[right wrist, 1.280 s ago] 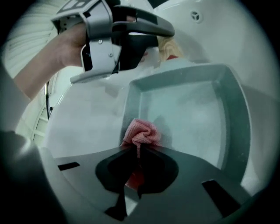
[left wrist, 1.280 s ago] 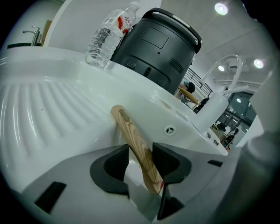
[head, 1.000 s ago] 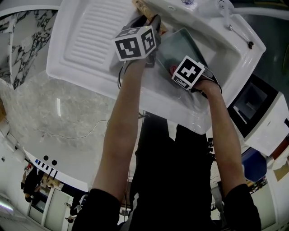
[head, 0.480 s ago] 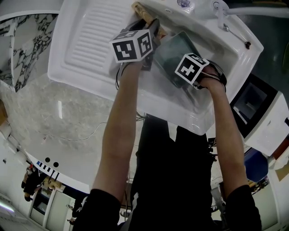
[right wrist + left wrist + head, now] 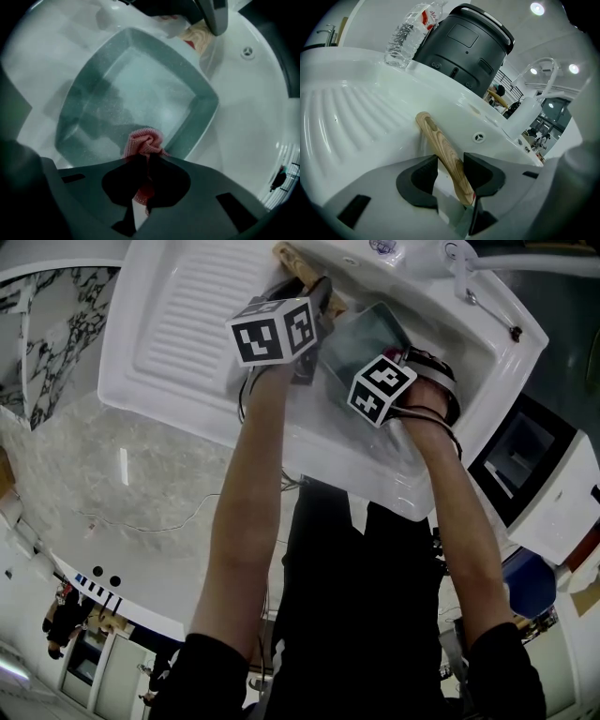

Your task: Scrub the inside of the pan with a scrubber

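Note:
A square grey-green pan (image 5: 136, 89) sits in the white sink basin (image 5: 450, 352), and it also shows in the head view (image 5: 366, 334). Its wooden handle (image 5: 440, 150) rests on the sink's edge. My left gripper (image 5: 451, 174) is shut on that handle, a jaw on either side. My right gripper (image 5: 146, 161) points steeply down over the pan's near side. It is shut on a pink mesh scrubber (image 5: 144, 143), whose bunched end lies against the pan's inside near the rim. In the head view the marker cubes hide both sets of jaws.
A ribbed drainboard (image 5: 197, 315) lies left of the basin. Behind the sink stand a plastic water bottle (image 5: 410, 30) and a black cooker (image 5: 464, 44). The tap (image 5: 539, 75) arches at the right. A marble counter (image 5: 112, 474) runs along the sink's near left.
The right gripper with the scrubber has swung across the pan and tipped more steeply downward. The left gripper has kept still on the handle.

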`<action>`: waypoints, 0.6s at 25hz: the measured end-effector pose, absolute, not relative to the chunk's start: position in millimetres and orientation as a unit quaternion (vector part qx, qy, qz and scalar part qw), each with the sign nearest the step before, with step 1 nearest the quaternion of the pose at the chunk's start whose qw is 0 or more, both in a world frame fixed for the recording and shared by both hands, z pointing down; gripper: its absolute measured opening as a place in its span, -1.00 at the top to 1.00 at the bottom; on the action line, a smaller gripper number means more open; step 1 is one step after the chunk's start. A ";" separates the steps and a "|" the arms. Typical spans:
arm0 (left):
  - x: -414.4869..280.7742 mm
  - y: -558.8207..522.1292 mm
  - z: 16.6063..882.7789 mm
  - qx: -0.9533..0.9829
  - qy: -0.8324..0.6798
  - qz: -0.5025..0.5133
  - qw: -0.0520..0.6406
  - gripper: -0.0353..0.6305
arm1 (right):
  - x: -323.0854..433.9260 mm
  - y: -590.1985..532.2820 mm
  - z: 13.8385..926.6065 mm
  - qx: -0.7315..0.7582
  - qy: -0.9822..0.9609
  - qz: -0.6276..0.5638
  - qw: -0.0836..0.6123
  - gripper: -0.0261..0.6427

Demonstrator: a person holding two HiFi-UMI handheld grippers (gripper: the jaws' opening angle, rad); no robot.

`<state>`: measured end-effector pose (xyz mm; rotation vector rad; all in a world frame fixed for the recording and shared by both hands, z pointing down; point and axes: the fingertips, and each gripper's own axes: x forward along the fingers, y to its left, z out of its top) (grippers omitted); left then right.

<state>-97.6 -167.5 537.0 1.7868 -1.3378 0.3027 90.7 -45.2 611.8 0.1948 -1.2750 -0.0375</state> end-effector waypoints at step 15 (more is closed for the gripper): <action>-100.7 -167.5 536.2 0.720 -0.542 0.121 0.416 0.33 | -27.5 -88.4 585.7 0.238 -0.832 0.098 0.492 0.82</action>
